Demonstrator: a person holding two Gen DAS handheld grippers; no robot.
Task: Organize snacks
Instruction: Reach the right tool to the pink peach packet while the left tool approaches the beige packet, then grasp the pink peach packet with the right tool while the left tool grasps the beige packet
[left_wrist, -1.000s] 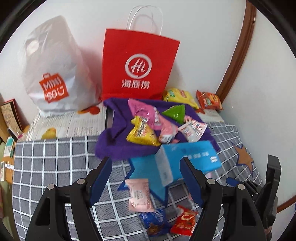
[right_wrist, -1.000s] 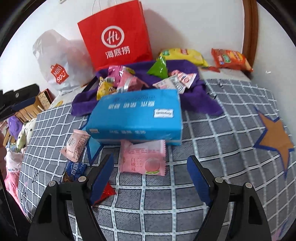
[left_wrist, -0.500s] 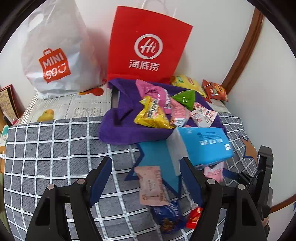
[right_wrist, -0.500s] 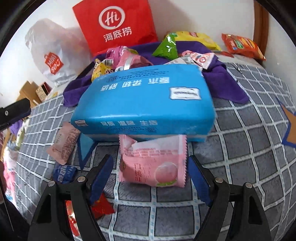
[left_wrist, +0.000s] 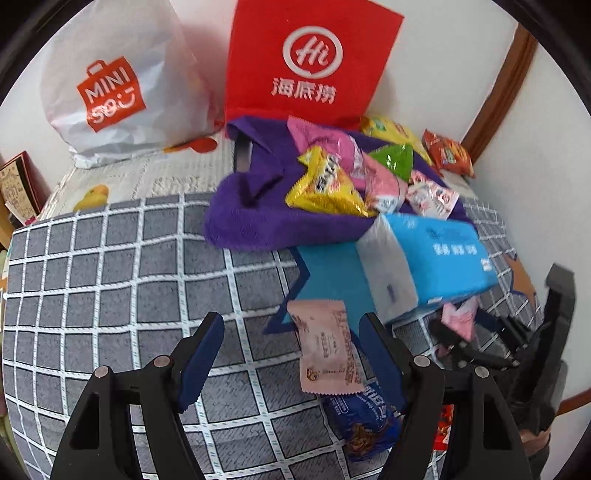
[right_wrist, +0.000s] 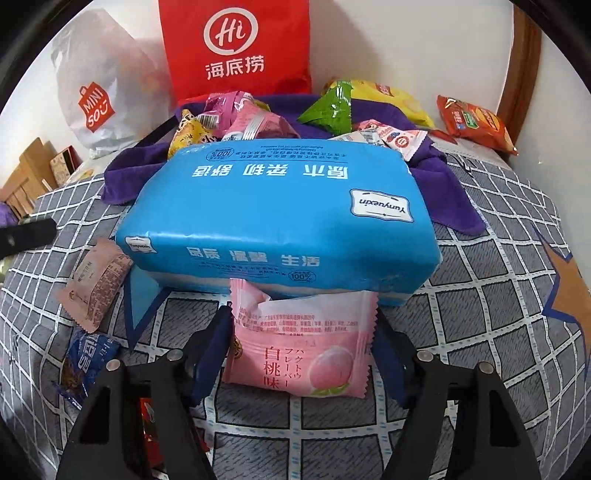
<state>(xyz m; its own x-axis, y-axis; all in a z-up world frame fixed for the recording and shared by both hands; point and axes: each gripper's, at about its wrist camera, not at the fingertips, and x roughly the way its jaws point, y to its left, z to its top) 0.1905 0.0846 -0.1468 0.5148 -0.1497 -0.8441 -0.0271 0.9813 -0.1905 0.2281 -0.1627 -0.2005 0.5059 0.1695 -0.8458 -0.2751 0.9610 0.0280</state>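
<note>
Right gripper (right_wrist: 299, 354) closing in on the pink peach snack packet (right_wrist: 299, 354), pads flanking both side edges and seemingly pressing them, though contact on the far pad is hard to make out. Packet lying flat on the grey checked cover (right_wrist: 480, 295), its top edge tucked under the front of the blue tissue pack (right_wrist: 280, 218).

Left gripper (left_wrist: 291, 354) hovering half-wide with nothing gripped, jaws apart, the pale brown snack packet (left_wrist: 327, 350) lying between them, nearer the right-hand finger and touching neither pad. Just beyond that packet, a dark blue snack packet (left_wrist: 364, 421), and a red one (left_wrist: 441, 424) mostly hidden.

On the purple towel (left_wrist: 251, 218) behind the tissue pack: one yellow bag (left_wrist: 325, 188), two pink packets (left_wrist: 325, 140), one green triangle packet (left_wrist: 395, 158), one white-and-red packet (left_wrist: 432, 195). Past the towel, one yellow chip bag (right_wrist: 391, 99) and one orange bag (right_wrist: 476, 123). Against the wall, one red paper bag (left_wrist: 310, 62) and one white plastic bag (left_wrist: 118, 85).
</note>
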